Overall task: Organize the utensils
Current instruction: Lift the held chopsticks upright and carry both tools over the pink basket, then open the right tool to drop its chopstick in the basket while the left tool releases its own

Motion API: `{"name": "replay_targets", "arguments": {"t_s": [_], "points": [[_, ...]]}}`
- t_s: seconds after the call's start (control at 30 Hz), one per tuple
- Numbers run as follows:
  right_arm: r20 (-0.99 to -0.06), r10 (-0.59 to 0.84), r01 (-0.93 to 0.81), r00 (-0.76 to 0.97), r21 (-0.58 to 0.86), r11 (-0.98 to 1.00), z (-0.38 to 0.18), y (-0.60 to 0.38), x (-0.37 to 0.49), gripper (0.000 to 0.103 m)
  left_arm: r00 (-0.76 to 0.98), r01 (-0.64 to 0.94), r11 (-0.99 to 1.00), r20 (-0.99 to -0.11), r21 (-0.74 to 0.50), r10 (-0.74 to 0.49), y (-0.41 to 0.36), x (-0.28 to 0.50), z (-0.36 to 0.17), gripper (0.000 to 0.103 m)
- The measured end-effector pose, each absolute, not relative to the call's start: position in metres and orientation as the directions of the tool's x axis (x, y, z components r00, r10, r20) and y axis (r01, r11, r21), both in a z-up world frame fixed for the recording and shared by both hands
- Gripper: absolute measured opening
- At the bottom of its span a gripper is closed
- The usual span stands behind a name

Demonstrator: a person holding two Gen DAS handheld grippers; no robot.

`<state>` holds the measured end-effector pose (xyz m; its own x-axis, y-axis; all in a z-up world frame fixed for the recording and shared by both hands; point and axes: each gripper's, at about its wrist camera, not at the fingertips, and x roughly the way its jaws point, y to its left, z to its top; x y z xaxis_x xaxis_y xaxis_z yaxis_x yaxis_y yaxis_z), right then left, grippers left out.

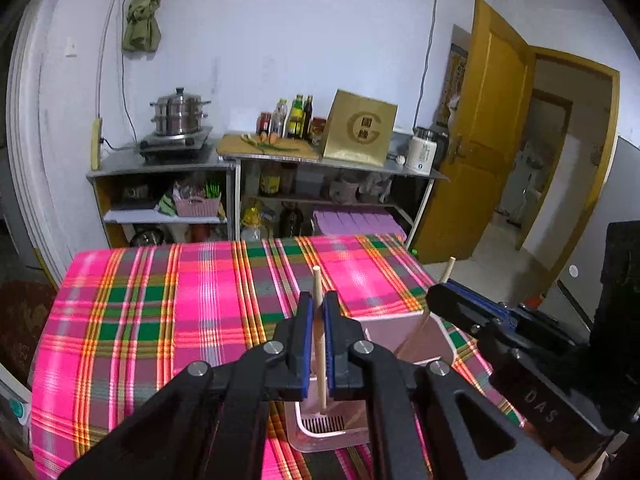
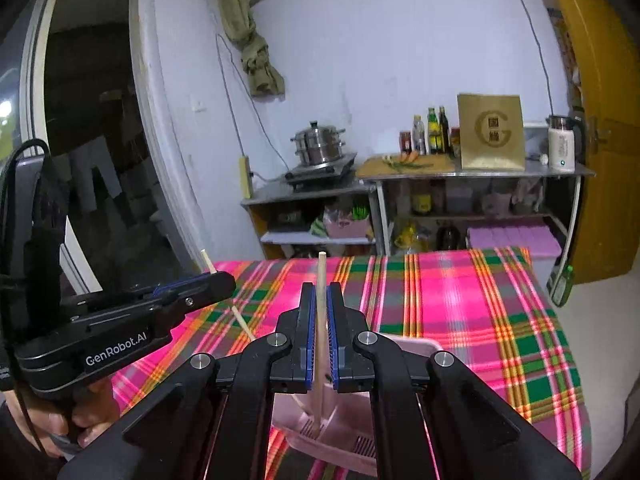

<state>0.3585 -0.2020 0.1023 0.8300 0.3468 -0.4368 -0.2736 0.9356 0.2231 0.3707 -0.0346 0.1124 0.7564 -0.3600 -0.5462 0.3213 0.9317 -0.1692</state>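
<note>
My left gripper (image 1: 318, 300) is shut on a wooden chopstick (image 1: 319, 344) that stands nearly upright. Its lower end reaches down into a pink slotted utensil holder (image 1: 392, 330) on the plaid-covered table (image 1: 160, 300). In the right wrist view, my right gripper (image 2: 320, 288) is shut on a second chopstick (image 2: 321, 320), whose tip is also inside the pink holder (image 2: 416, 346). Each gripper shows in the other's view: the right gripper (image 1: 434, 294) at the holder's right side, the left gripper (image 2: 224, 278) at its left, with a hand (image 2: 84, 416) on its handle.
Metal shelves (image 1: 160, 168) stand against the back wall with a steamer pot (image 1: 180, 114), bottles (image 1: 296, 114), a gold box (image 1: 360, 128) and a white kettle (image 1: 422, 152). A yellow door (image 1: 488, 140) stands open at the right. The plaid cloth (image 2: 480, 312) stretches wide behind the holder.
</note>
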Motion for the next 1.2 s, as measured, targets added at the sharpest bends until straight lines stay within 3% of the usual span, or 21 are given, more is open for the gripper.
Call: {"name": "replay_targets", "arguments": {"t_s": [0.3, 0.43, 0.83, 1.2], "points": [[-0.476, 0.346, -0.270, 0.808, 0.222, 0.937, 0.086, -0.202, 0.360, 0.006, 0.737, 0.320, 0.931, -0.571, -0.176, -0.361, -0.035, 0.371, 0.097, 0.008], [-0.460, 0.344, -0.269, 0.819, 0.223, 0.937, 0.092, -0.206, 0.350, 0.013, 0.746, 0.322, 0.930, -0.557, -0.176, -0.364, -0.033, 0.362, 0.103, 0.022], [-0.432, 0.292, -0.238, 0.853, 0.175, 0.955, 0.103, -0.220, 0.279, 0.015, 0.815, 0.312, 0.938, -0.467, -0.147, -0.344, -0.012, 0.276, 0.113, 0.037], [-0.432, 0.241, -0.226, 0.869, 0.088, 0.970, 0.080, -0.214, 0.179, 0.018, 0.828, 0.313, 0.939, -0.443, -0.143, -0.344, -0.009, 0.179, 0.078, 0.039]]}}
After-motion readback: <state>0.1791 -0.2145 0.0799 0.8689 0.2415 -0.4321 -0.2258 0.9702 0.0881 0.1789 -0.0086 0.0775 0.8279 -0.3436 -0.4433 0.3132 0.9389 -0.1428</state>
